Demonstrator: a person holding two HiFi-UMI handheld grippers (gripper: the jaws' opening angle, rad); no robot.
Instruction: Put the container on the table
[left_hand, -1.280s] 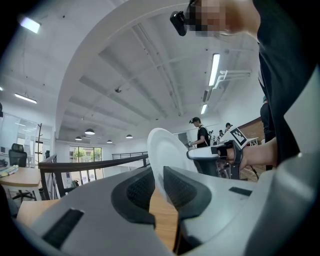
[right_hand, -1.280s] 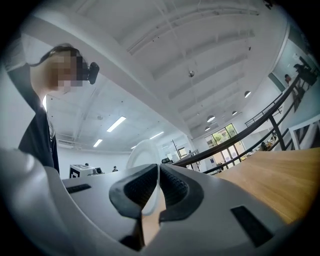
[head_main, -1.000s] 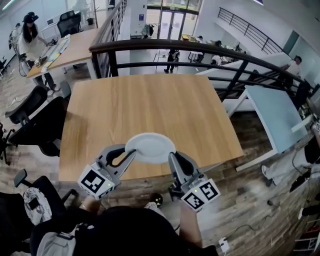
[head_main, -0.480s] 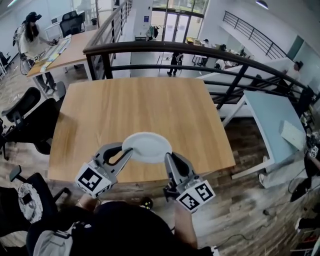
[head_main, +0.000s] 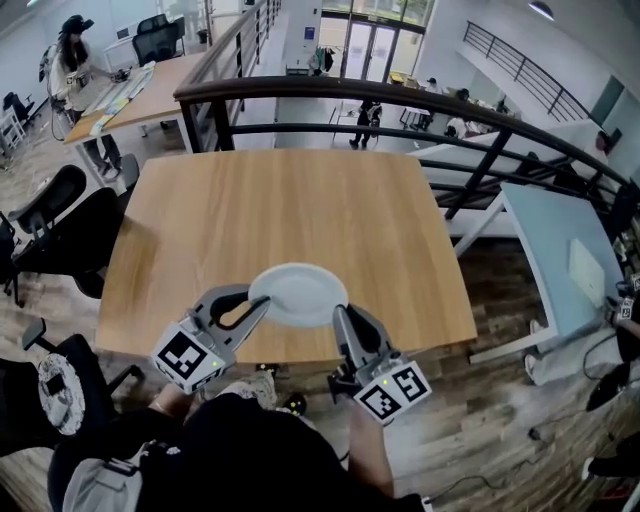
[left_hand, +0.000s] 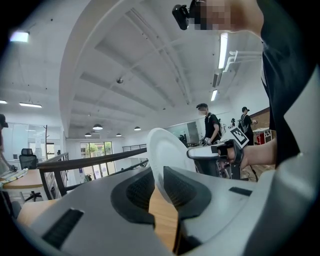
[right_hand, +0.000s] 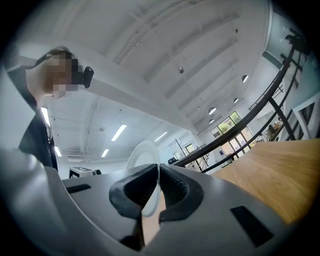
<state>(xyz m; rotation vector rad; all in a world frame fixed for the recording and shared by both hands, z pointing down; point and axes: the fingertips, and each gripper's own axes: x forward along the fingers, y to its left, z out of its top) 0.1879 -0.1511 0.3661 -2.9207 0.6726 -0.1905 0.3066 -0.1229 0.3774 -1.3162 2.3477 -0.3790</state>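
The container (head_main: 298, 294) sits in the lower middle of the head view, over the near edge of the table (head_main: 300, 200), and by the look of it it is not set down yet. The left gripper (head_main: 262, 306) pinches its left rim and the right gripper (head_main: 341, 316) pinches its right rim. Both gripper views show the pads clamped on that thin edge. So the carry to the table looks done, and lowering and letting go are left. The thing itself is a round, white, shallow dish, plain and empty, and it seems roughly level between the two claws.
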